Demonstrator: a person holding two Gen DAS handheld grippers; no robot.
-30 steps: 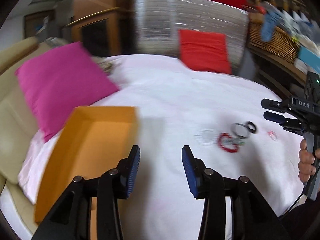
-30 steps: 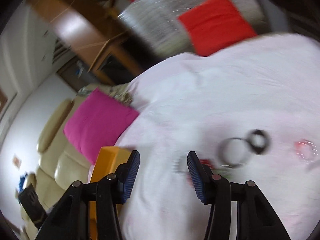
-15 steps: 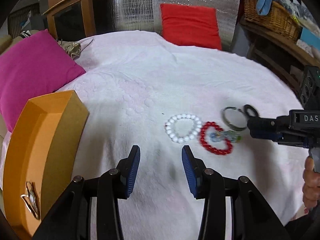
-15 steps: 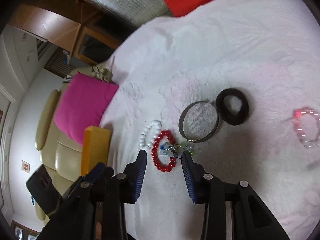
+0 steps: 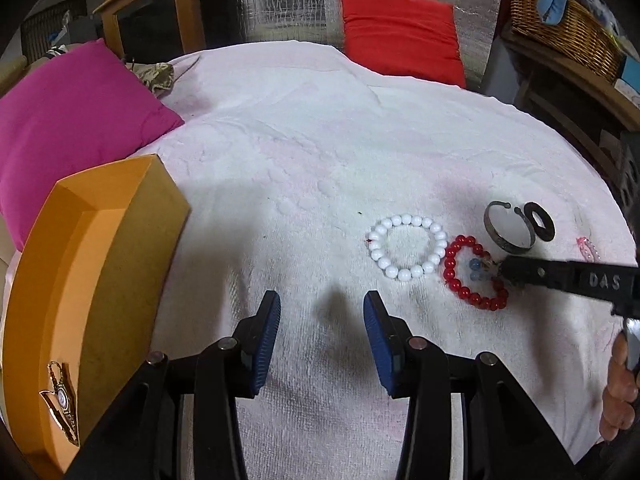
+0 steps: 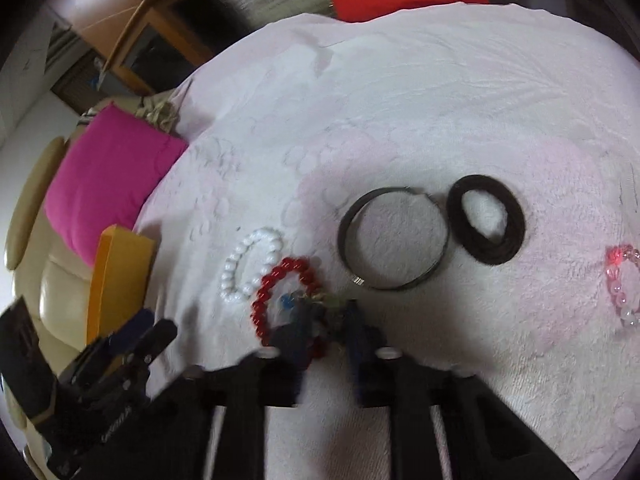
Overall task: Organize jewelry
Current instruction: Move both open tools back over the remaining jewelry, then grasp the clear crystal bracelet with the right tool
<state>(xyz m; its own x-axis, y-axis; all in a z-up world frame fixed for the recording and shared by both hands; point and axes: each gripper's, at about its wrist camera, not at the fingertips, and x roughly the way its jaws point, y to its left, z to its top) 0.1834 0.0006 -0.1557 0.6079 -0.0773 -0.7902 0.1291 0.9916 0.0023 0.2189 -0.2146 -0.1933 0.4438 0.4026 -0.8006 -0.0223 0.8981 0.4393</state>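
On the white cloth lie a white bead bracelet (image 5: pixel 408 247), a red bead bracelet (image 5: pixel 472 272), a multicoloured bead piece (image 5: pixel 476 268) inside it, a metal bangle (image 5: pixel 506 228), a black hair tie (image 5: pixel 540 226) and a pink bracelet (image 5: pixel 587 249). My left gripper (image 5: pixel 320 332) is open and empty, low over the cloth before the white bracelet. My right gripper (image 6: pixel 328 320) has its jaws narrowed around the multicoloured piece (image 6: pixel 320 302) at the red bracelet (image 6: pixel 280 296); blur hides whether it grips. The orange box (image 5: pixel 92 280) at left holds a gold pendant (image 5: pixel 60 404).
A magenta pillow (image 5: pixel 68 120) lies at the back left and a red cushion (image 5: pixel 400 36) at the back. A wicker basket (image 5: pixel 560 28) stands on a shelf at right. The bangle (image 6: pixel 394 238), hair tie (image 6: pixel 486 220) and pink bracelet (image 6: pixel 622 284) lie beyond my right gripper.
My right gripper has come down onto the red bracelet and its jaws have narrowed. My left gripper has swung from the orange box towards the bracelets, still open.
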